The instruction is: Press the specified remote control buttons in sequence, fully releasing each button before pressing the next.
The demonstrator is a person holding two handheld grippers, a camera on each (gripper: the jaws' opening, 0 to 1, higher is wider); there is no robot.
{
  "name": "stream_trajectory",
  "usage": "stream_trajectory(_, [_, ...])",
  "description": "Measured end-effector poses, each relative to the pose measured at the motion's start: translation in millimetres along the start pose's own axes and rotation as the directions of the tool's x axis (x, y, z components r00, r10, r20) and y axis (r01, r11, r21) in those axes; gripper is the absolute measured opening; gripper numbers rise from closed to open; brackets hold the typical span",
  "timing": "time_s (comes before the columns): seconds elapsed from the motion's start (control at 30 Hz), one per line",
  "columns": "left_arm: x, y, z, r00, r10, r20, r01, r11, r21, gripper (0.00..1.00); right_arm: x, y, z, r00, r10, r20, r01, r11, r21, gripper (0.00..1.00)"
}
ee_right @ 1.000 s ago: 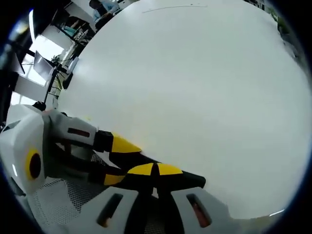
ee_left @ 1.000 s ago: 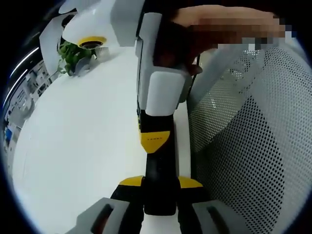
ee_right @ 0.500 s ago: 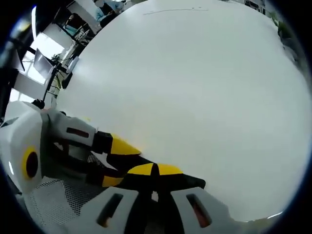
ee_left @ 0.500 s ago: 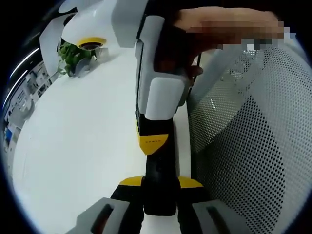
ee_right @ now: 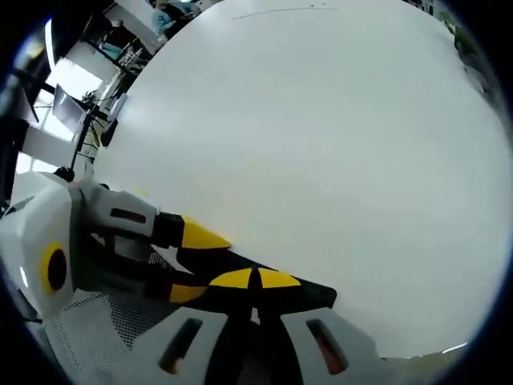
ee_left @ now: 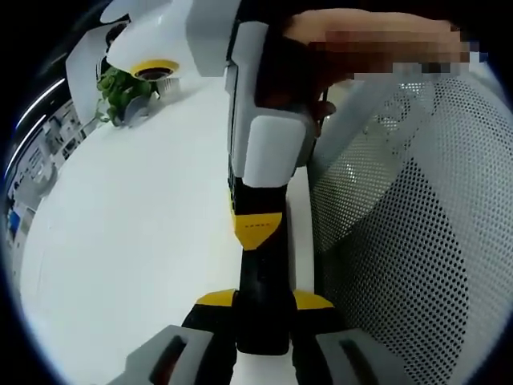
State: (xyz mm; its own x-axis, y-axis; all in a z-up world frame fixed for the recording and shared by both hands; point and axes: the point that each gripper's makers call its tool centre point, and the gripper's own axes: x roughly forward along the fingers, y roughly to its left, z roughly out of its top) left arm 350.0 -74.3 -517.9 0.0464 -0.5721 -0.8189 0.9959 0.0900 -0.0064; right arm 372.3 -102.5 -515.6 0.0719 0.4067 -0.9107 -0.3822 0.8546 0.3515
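Observation:
A black remote control [ee_left: 261,321] sits clamped between the yellow-tipped jaws of my left gripper [ee_left: 263,301], pointing away over the white table [ee_left: 136,233]. My right gripper [ee_left: 257,234] comes down from the top, held by a hand. Its yellow and black fingers are together and rest on the remote's upper face. In the right gripper view, my right gripper [ee_right: 256,280] is shut with its tips on the dark remote [ee_right: 311,295]. There the left gripper [ee_right: 195,265] enters from the left, gripping the remote's near end. The buttons are hidden.
A white perforated mesh chair back [ee_left: 401,241] stands close on the right of the table edge. A small green plant [ee_left: 120,90] sits at the far end of the table. Desks and monitors [ee_right: 80,96] lie beyond the white tabletop [ee_right: 321,144].
Almost nothing has changed. The right gripper wobbles a few pixels over the remote and stays on it, and the left gripper keeps its hold.

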Motion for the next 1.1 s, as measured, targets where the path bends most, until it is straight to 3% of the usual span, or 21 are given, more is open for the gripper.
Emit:
stream_trajectory(0.27, [-0.2,-0.1,0.1,1.0,-0.001,0.003,0.001,1.0,0.002,0.24,3.8,2.7,3.8,1.0,-0.019,0.024,0.021,0.998,-0.06,0.0])
stream_trajectory(0.63, [-0.1,-0.2,0.3,1.0,-0.004,0.0,0.004,1.0,0.004,0.24,1.8,0.3,-0.4,0.999,-0.039,-0.012,0.038,0.996,-0.081,0.0])
stream_trajectory(0.8, [-0.2,-0.2,0.4,1.0,-0.007,0.007,0.007,1.0,0.009,0.24,-2.2,-2.0,-3.4,0.999,0.005,-0.035,-0.005,1.0,0.002,0.0])
stream_trajectory(0.97, [-0.1,-0.2,0.6,1.0,-0.004,0.005,0.004,1.0,0.002,0.25,-6.6,-4.3,-2.4,1.0,0.009,-0.023,-0.009,1.0,0.021,0.0])
stream_trajectory(1.1, [0.1,-0.2,0.6,1.0,-0.003,0.004,0.003,1.0,-0.001,0.25,-9.2,0.2,-8.0,0.998,0.052,-0.046,-0.049,0.996,0.071,0.0])
